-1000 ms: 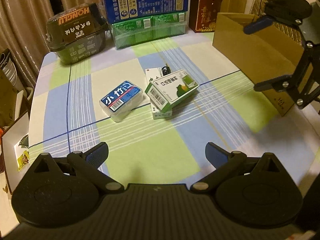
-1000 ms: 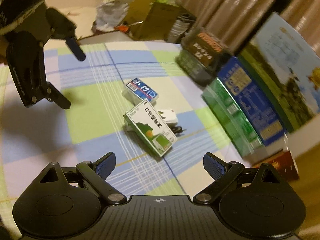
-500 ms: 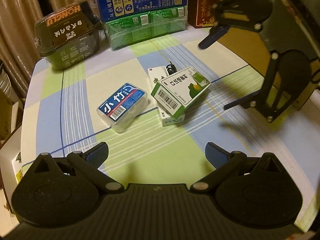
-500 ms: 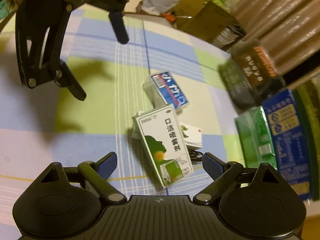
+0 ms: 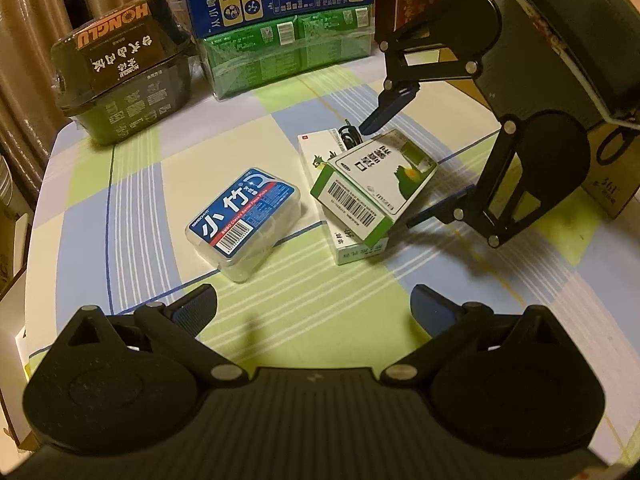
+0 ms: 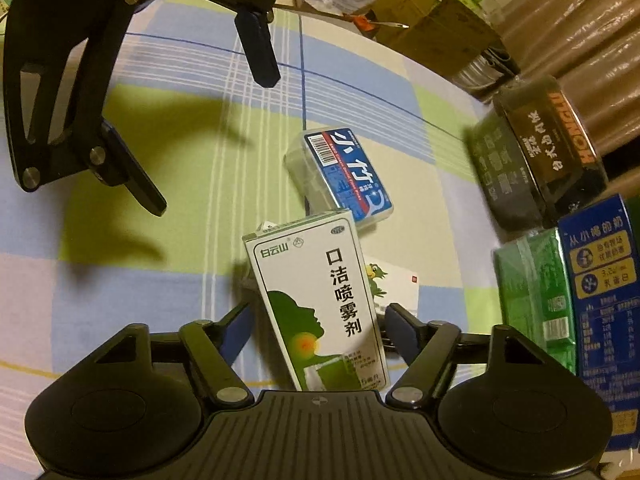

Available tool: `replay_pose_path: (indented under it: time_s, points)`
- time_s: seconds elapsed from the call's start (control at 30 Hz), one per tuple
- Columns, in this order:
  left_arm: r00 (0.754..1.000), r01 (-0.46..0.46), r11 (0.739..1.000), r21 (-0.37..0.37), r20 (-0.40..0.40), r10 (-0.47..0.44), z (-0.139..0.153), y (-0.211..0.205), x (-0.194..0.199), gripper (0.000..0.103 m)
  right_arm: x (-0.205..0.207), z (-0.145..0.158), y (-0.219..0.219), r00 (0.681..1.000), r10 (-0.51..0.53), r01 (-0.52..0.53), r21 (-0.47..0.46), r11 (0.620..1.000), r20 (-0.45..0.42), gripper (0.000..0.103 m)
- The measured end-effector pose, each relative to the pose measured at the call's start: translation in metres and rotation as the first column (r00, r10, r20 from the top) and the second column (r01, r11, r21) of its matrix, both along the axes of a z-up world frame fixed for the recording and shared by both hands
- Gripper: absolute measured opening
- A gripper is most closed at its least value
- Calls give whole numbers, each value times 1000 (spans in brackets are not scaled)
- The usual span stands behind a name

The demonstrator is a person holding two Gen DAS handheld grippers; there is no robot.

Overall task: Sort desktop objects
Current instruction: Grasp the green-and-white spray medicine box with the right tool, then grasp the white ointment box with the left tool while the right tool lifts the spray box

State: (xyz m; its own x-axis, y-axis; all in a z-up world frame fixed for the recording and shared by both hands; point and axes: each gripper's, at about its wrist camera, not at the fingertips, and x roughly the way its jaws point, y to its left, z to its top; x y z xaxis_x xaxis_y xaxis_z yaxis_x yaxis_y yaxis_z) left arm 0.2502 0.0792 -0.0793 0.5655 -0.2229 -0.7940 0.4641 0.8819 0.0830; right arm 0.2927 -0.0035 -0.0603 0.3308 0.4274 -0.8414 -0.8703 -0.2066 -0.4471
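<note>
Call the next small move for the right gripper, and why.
Probably close the right gripper on the green-and-white spray box: its open fingers already straddle the box, which leans on a white box. The left gripper hangs open, clear of it.

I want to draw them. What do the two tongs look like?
Both match. The right tongs are matte black: round housings, flat link bars with silver pivot screws, dark blue finger pads. The left tongs add a ribbed black base. No cables or sleeves show.
</note>
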Motion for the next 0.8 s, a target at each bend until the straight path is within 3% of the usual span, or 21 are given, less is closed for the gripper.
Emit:
replay_pose_path:
  time_s: [0.2,0.33,0.6,0.8]
  points:
    - [1000,-2,1000,-4,-4,2,-2,-4,3,101,2,4,-3,995,-87,87,1,996,-50,56]
    - [1000,10,1000,-15,-4,-10,0,-15,6,98,7,17,-14,974,-207,209,16,978,-97,55]
    - [1000,-13,997,-75,-12,12,-8,-51,25,89,24,39,-43,861,-460,472,2,882,-218,53]
    - [997,-67,995,-68,-39,65,-29,-68,48,70,38,38,-62,750,-586,608,-28,793,-307,52]
